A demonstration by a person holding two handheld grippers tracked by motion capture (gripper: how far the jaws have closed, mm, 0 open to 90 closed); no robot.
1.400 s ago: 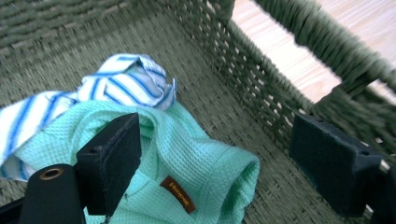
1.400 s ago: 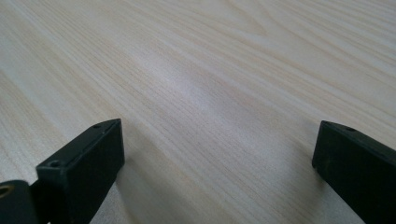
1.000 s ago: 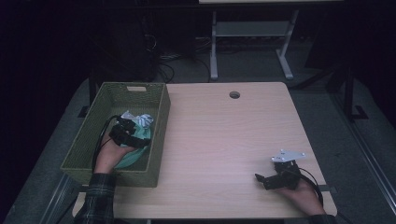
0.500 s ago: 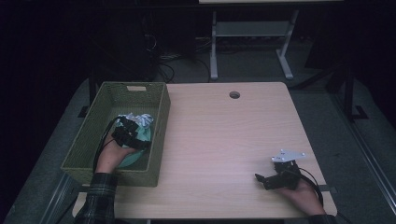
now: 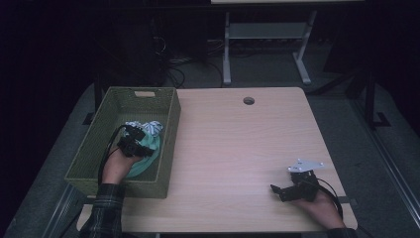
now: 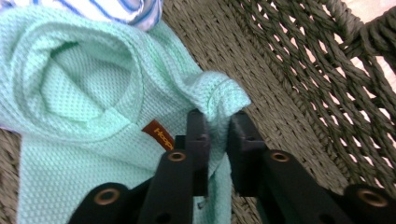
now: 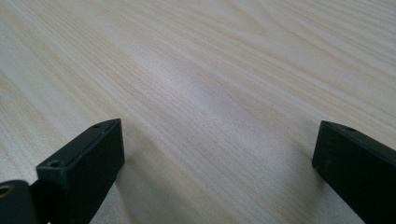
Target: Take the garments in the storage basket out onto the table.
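One fold of the mint green cloth sat pinched between the fingers of my left gripper, which were clenched tight on a bunched ridge of the fabric. That cloth lay crumpled on the floor of the woven basket, toward its right-hand wall, with a small brown label showing just beside the grip. Touching the cloth on its far side was a white cloth with blue stripes, also inside the basket. My basket stood at the left edge of the desk, partly overhanging it. Well apart from all that, my right gripper rested low on the bare wood near the front right corner, its fingers spread wide and grasping nothing.
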